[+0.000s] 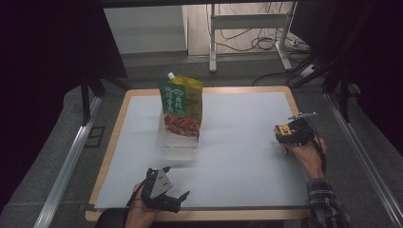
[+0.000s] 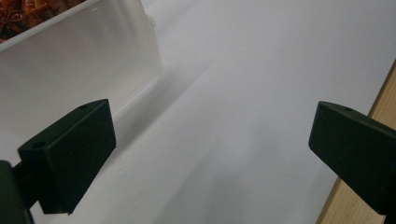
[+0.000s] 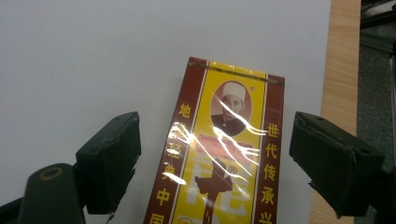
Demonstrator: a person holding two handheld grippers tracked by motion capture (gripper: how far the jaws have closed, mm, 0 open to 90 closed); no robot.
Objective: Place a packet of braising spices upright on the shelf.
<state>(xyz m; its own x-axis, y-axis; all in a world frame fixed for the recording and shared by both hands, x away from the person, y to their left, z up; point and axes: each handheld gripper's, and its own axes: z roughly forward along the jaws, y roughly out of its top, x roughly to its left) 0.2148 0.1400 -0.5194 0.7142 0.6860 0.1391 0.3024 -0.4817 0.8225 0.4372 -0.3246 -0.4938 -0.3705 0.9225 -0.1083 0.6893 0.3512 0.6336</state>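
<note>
high view showed a bench [image 1: 119, 142] with a wooden edge, covered by a white sheet [image 1: 237, 142]. a green spouted pouch [image 1: 181, 108] stood upright in a clear plastic container [image 1: 177, 142] left of centre, toward the far half of the sheet. the left hand-held gripper [image 1: 177, 183] lay at the near edge of the sheet, held by the left hand [image 1: 140, 209], its jaws spread apart and clamped on nothing. left gripper view confirmed this: the two black jaws stood wide apart over bare sheet, with the container's wall [image 2: 79, 60] just beyond the left jaw and not touching it. the right hand-held gripper [image 1: 285, 137] was at the right side of the sheet, held by the right hand [image 1: 309, 156], which came from a plaid sleeve [image 1: 325, 204]. right gripper view showed a flat red-and-yellow box [image 3: 222, 154] with printed characters and a portrait, wrapped in glossy film, lying on the sheet near the bench's right edge. the box lay between the right jaws, which stood apart with a gap on each side, touching neither face.
</note>
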